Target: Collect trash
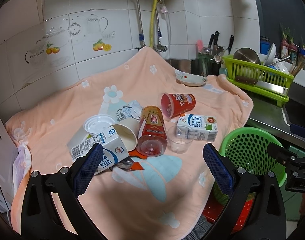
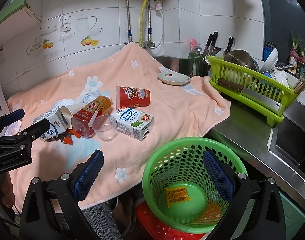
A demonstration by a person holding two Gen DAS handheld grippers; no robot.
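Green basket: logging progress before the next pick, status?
Both grippers, left and right, open, empty. Green basket holds one yellow packet. Trash pile untouched.

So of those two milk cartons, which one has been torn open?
The milk carton on the left of the pile, nearest the left gripper; its top gapes open beside the paper cup. The other carton, right of the clear cup, looks sealed.

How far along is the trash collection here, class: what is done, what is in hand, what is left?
Done: one yellow packet lies in the green basket.

In hand: nothing. The left tongs and right tongs are both open and empty.

Left: two milk cartons, the red cup, the clear cup, the red bottle, the paper cup, the foil and the lid are on the blanket.
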